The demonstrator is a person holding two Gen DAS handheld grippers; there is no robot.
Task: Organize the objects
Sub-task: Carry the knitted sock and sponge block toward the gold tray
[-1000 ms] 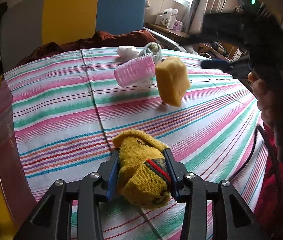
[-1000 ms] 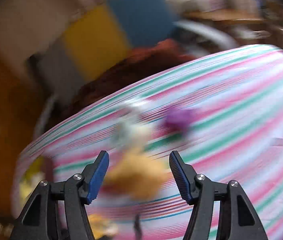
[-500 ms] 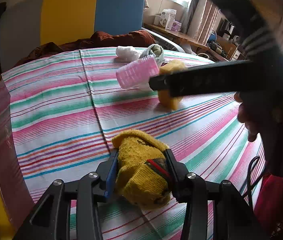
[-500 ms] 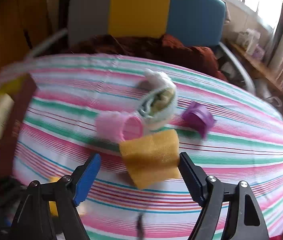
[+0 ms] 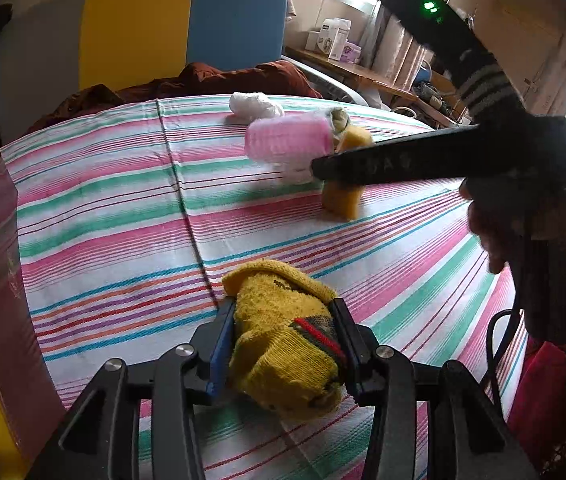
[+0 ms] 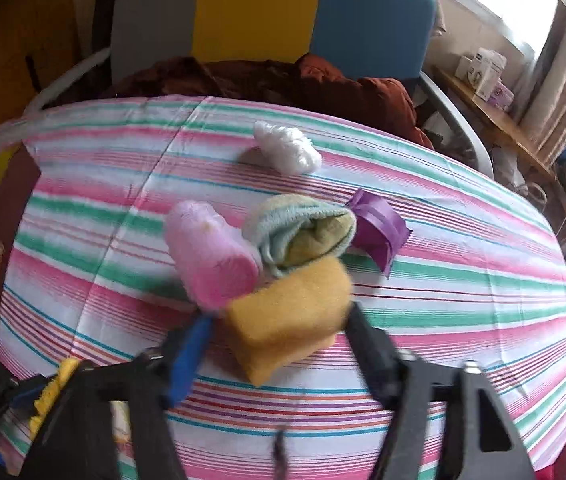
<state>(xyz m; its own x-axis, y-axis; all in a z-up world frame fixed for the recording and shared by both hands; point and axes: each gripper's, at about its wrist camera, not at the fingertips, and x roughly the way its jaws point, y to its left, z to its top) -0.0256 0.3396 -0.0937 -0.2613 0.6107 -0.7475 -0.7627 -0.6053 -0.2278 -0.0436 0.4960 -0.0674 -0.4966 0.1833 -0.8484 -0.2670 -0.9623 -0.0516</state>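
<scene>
Between the right gripper's (image 6: 279, 332) fingers sat the sponge (image 6: 291, 320), resting on the striped cloth (image 6: 463, 288). Its jaws were closing on it; the view was blurred, so I could not tell whether the pads pressed yet. Just beyond the fingertips lay the pink roll (image 6: 211, 256) and the rolled towel (image 6: 303, 232), both touching or nearly touching the sponge. A purple piece (image 6: 379, 228) sat beyond and to the right of the tips, a white wad (image 6: 287, 148) further off.

Left gripper (image 5: 283, 344) pinched the yellow sock (image 5: 287, 340) from both sides, low over the cloth.

Judgement on handling: the sponge looked like open foam, so light, soft and springy. It should compress under the pads and grip well, not slip. Best hold seemed across its broad flat faces near the middle, squeezing only lightly; a corner grip would probably let it fold and twist out. Risk: the near finger could catch the pink roll on closing. The sock looked limp and bunched, and seemed securely held at its bulk.
</scene>
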